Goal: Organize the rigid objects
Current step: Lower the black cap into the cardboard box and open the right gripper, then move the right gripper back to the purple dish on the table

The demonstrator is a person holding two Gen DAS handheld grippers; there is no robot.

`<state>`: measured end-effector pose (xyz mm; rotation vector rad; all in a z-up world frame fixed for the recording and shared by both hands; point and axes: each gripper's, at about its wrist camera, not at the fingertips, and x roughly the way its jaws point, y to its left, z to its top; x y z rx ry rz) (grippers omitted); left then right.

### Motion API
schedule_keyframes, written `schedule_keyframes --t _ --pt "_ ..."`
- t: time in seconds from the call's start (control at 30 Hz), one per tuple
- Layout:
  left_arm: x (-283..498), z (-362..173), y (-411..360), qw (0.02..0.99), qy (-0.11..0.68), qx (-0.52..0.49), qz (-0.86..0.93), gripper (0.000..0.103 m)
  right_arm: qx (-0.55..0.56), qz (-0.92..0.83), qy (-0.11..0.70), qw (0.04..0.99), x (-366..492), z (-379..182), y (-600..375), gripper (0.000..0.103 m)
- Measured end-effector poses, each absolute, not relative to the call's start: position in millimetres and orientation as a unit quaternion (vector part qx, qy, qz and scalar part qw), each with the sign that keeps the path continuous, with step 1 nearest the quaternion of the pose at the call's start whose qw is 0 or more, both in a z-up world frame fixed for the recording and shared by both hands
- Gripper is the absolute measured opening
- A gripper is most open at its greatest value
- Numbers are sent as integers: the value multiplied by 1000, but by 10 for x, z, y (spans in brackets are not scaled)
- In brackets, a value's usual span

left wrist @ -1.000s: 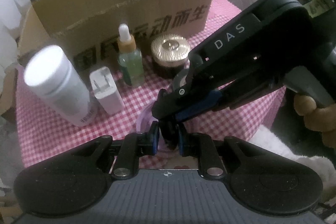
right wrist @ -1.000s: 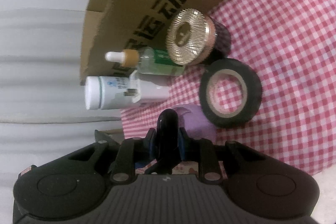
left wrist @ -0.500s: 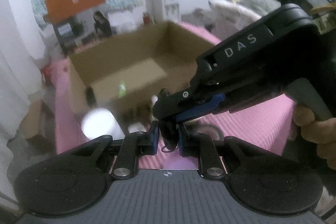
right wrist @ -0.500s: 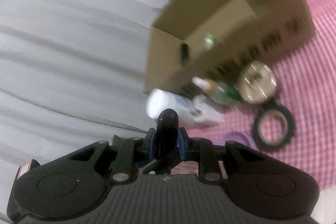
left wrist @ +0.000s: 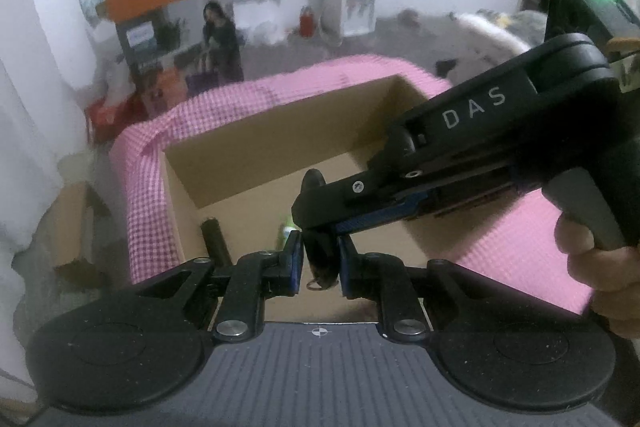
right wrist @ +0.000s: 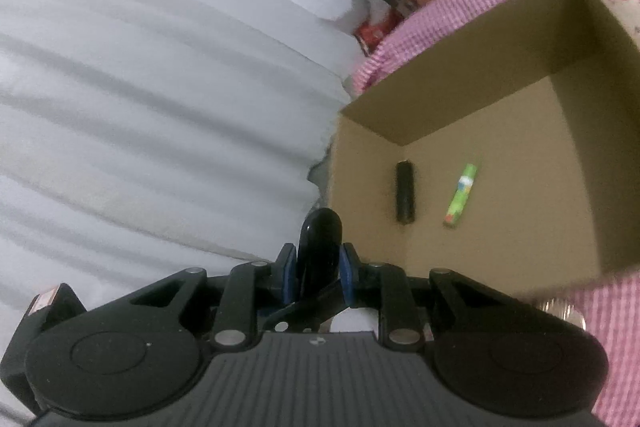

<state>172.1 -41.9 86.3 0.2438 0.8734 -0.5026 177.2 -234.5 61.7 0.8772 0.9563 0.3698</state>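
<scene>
Spread under everything: a pink-and-white checked tablecloth (left wrist: 144, 195), draped over the table edge, seen again at the lower right of the right wrist view (right wrist: 624, 327). Standing on it: a large open-topped brown cardboard box (left wrist: 280, 131), interior plain, walls upright (right wrist: 500, 95). Hanging above the box mouth: the left gripper (left wrist: 319, 259) and the right gripper (right wrist: 319, 267), both pressed tight on one glossy black oblong object with a rounded tip (right wrist: 320, 239). From the left wrist, the same black object (left wrist: 320, 259) sandwiched between the blue-edged pads, the right gripper (left wrist: 320, 211) reaching in from the right side and crossing just above, marked "DAS" on its black housing, a green light lit on its rear. Small metal ring dangling at the object's lower end, just below the left pads. Held over the near part of the box, clear of the floor.

Lying flat on the box floor: a dark cylindrical tube (right wrist: 405, 193), close to the left wall (left wrist: 214, 239). Just beside it to the right, apart from it: a slim bright green stick with a printed label (right wrist: 462, 195), barely visible past the pads in the left view (left wrist: 285, 229).
</scene>
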Motion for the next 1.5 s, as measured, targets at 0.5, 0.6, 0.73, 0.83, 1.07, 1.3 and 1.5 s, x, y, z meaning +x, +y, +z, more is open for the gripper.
schedule_keyframes --t 0.5,0.6,0.73,0.83,1.07,1.3,1.5 --pt "2731 401 -404 844 491 123 -179 25 433 122 529 719 3137 -249 -2448 27" --pt "2728 438 -385 846 487 120 -182 32 435 117 530 719 3161 -278 -2480 27" --pt "2713 512 -377 853 476 118 -182 37 434 115 524 724 3100 -194 -2552 27" --pt "2646 617 -368 859 464 111 -187 44 437 114 516 728 2986 -70 -2639 27" --pt "2272 1051 -230 886 407 89 -202 65 437 130 470 756 2599 341 -2736 27" --pt "1536 1469 -16 914 327 66 -231 77 424 186 377 802 1690 989 -2815 27" --pt "966 1463 214 905 313 14 -286 100 398 199 302 843 760 1205 -2878 44"
